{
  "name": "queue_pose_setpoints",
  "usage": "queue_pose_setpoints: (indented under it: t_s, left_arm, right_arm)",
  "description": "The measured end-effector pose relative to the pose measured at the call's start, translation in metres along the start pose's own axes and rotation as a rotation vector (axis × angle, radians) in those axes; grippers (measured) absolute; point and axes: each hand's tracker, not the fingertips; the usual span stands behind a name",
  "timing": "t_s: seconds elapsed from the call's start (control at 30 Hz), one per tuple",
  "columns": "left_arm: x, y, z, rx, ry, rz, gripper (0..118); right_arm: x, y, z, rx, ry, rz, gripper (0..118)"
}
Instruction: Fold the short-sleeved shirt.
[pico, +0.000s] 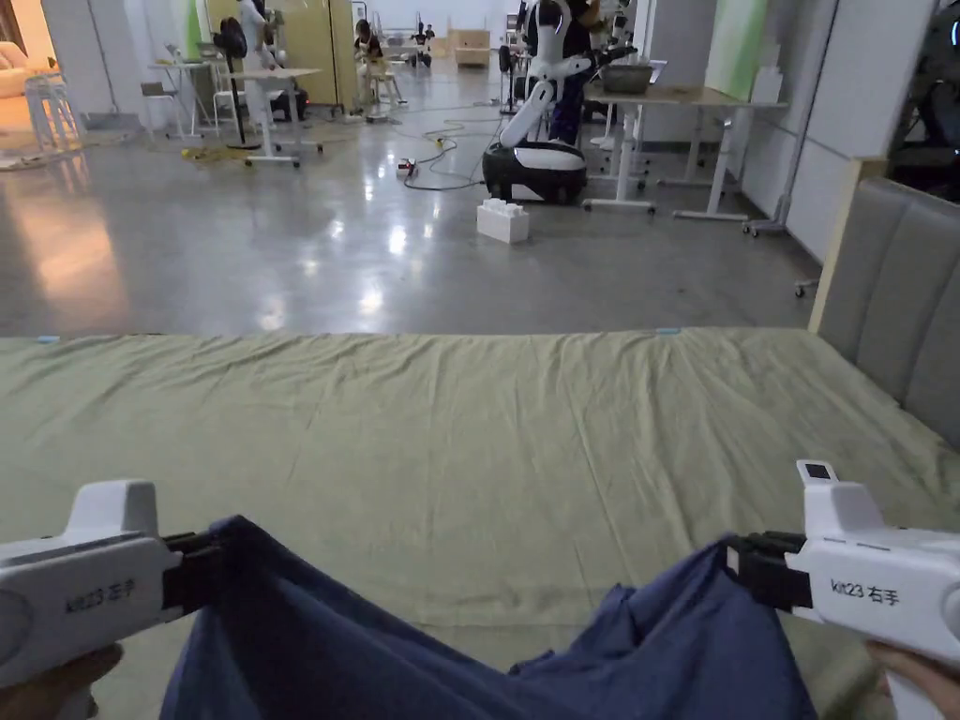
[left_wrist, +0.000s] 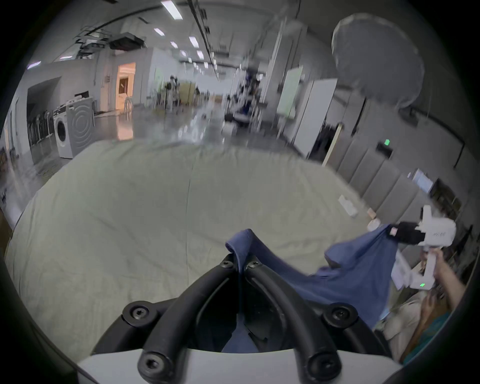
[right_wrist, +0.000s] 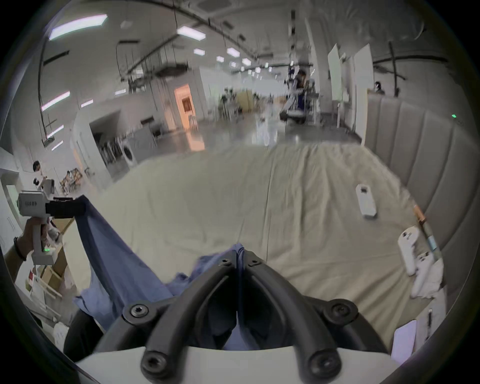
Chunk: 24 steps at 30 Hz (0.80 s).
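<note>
Holding the blue shirt (pico: 394, 647) up off the bed (pico: 469, 441), slung between the two grippers. Left gripper (left_wrist: 240, 263) closing its jaws on a bunched edge of cloth, a small fold poking out just beyond the tips. Right gripper (right_wrist: 237, 256) likewise clamping both jaws on fabric, cloth pinched right at the tips. Shirt sagging in the middle between the jaws, crumpled low near the right side, hanging beneath both grips.

Step in hand, by judgement: spreading and laying the shirt flat before any fold.

Doing it well:
- Drawing the jaws apart evenly until the span between them is going taut, not stretched.
- Keeping both jaws level so the hem is dropping square.
- Lowering forward of the jaws onto the bare green sheet, trailing edge first, dragging back lightly to smooth.
- Steering away from the white devices (right_wrist: 366, 201) lying off to the right gripper's far right.
- Watching the thin pinch on either side; slipping likely under a sharp tug.
</note>
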Motion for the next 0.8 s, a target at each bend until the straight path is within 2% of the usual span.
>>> queue_pose_setpoints:
  t_s: [0.13, 0.23, 0.33, 0.4, 0.47, 0.57, 0.6, 0.7, 0.8]
  left_arm:
    - [0.014, 0.039, 0.085, 0.185, 0.035, -0.074, 3]
    - [0.025, 0.070, 0.133, 0.279, 0.076, -0.089, 3]
    - [0.031, 0.104, 0.175, 0.374, 0.080, -0.076, 3]
    - [0.038, 0.124, 0.201, 0.430, 0.121, -0.114, 3]
    - [0.038, 0.143, 0.218, 0.466, 0.136, -0.123, 3]
    - [0.043, 0.168, 0.244, 0.522, 0.150, -0.122, 3]
    - [0.042, 0.176, 0.250, 0.541, 0.175, -0.138, 3]
    - [0.043, 0.196, 0.265, 0.562, 0.208, -0.145, 3]
    - [0.040, 0.210, 0.273, 0.584, 0.221, -0.134, 3]
  right_arm:
    - [-0.012, 0.051, 0.070, 0.172, -0.080, 0.020, 4]
    - [-0.022, 0.090, 0.112, 0.269, -0.104, 0.010, 3]
    - [-0.046, 0.129, 0.151, 0.363, -0.146, 0.072, 3]
    - [-0.059, 0.150, 0.171, 0.421, -0.180, 0.098, 3]
    - [-0.065, 0.171, 0.187, 0.462, -0.193, 0.104, 3]
    - [-0.075, 0.202, 0.211, 0.571, -0.233, 0.167, 3]
    - [-0.078, 0.211, 0.217, 0.569, -0.235, 0.146, 3]
    - [-0.086, 0.238, 0.231, 0.613, -0.288, 0.182, 3]
    - [-0.087, 0.258, 0.237, 0.624, -0.318, 0.184, 3]
